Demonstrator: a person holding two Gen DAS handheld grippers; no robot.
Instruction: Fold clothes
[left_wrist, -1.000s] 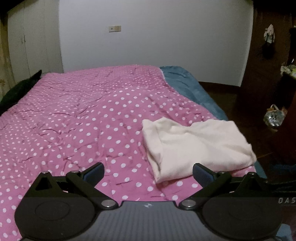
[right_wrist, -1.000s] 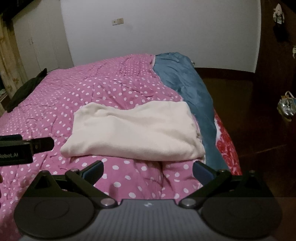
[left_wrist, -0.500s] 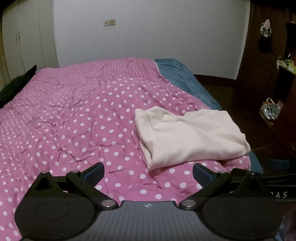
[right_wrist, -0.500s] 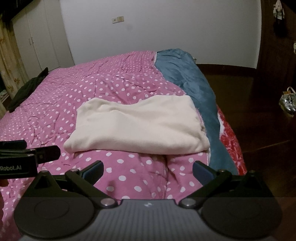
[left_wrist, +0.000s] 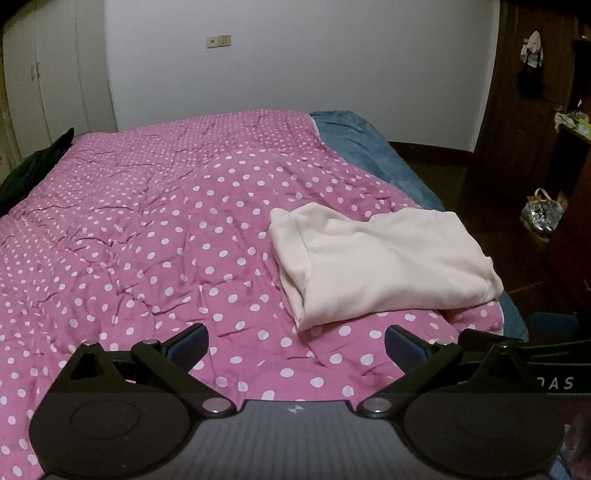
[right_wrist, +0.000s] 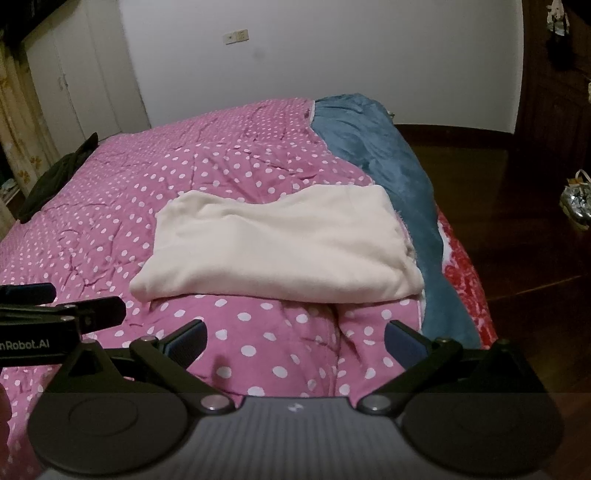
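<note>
Pink polka-dot quilt (left_wrist: 155, 236) covers bed. Blue blanket (right_wrist: 373, 155) along its right edge. Dark garment (right_wrist: 55, 177) at far left. Wall socket (left_wrist: 218, 40). Bag (left_wrist: 541, 216) on wooden floor.

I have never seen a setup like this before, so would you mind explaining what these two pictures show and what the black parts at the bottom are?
There is no robot here: a person holds a two-finger gripper in each hand, and each gripper carries a wide-angle camera looking forward along its fingers. One picture is from the left gripper, the other from the right gripper; the black parts at the bottom are their fingers. Both are open and hold nothing. In front lies a bed with a pink polka-dot quilt, and on it a folded cream garment, near the edge where a blue blanket shows. A dark garment lies at the far left. The black bar at the left of the right-hand picture is the other gripper.
</note>
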